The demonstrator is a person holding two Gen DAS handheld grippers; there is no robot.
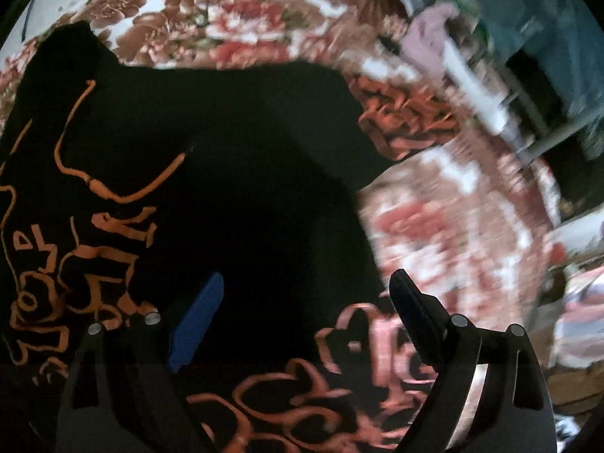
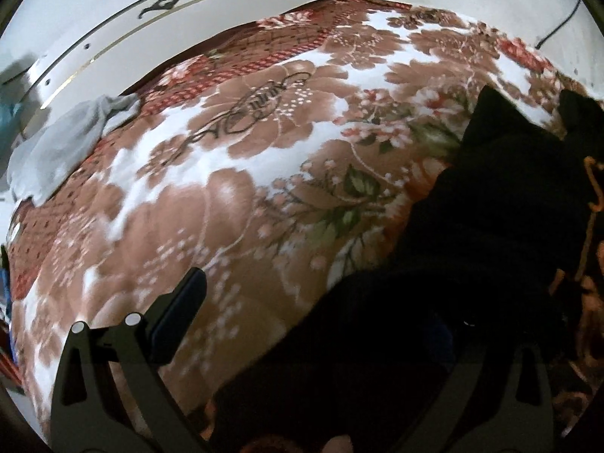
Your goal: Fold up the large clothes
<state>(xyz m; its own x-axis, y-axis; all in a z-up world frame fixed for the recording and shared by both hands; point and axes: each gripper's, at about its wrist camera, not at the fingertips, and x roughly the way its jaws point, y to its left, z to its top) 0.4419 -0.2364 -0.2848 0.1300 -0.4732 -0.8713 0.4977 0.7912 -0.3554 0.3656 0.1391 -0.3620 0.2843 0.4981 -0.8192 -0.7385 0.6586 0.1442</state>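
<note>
A large black garment with orange printed lettering (image 1: 234,158) lies spread on a floral bedspread (image 1: 234,22). My left gripper (image 1: 305,302) hangs open just above the black cloth, its blue-padded left finger (image 1: 198,324) and black right finger (image 1: 413,309) wide apart with nothing between them. In the right wrist view the same black garment (image 2: 472,264) covers the lower right. My right gripper (image 2: 321,324) is open at the garment's edge; its left finger (image 2: 177,317) is over the bedspread (image 2: 226,188), its right finger is lost against the dark cloth.
A white headboard (image 2: 113,19) runs along the far side of the bed. A grey-white cloth (image 2: 64,143) lies at the bed's left edge. A pale pink cloth (image 1: 426,37) and furniture with a glass front (image 1: 536,56) stand beyond the bed's right side.
</note>
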